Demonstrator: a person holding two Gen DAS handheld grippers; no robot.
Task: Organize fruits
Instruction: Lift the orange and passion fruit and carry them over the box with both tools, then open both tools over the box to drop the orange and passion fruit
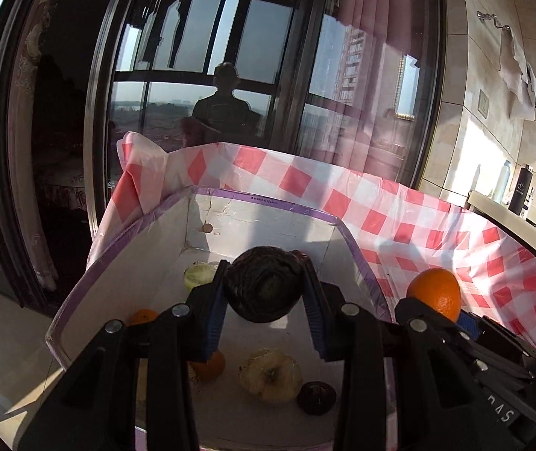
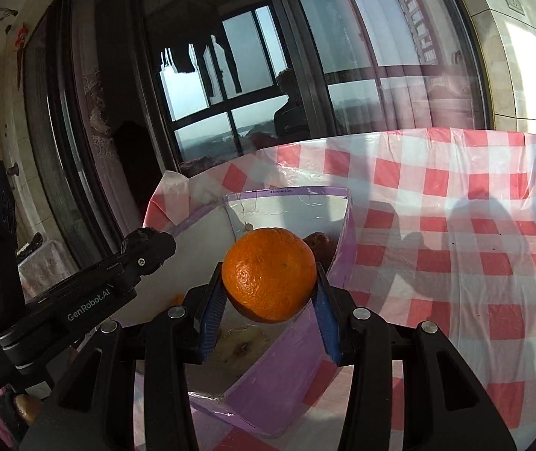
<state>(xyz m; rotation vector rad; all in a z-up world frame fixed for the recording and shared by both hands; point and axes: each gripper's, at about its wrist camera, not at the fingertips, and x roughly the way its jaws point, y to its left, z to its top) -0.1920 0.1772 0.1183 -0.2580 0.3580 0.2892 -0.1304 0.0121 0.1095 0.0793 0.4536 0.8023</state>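
Both wrist views toward box [image 1: 79, 300]

A checked tablecloth [image 2: 456, 233] lies before dark windows [image 1: 207, 75] and curtains [image 1: 365, 56].

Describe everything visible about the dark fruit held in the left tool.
The dark fruit is roundish, nearly black, with a rough, wrinkled, ridged skin; its kind cannot be told. The left tool is shut on it, blue pads pressing both sides, holding it in the air above the white box with purple-taped edges. Nothing else touches it. In the right wrist view only a dark sliver shows beyond the tool's tip.
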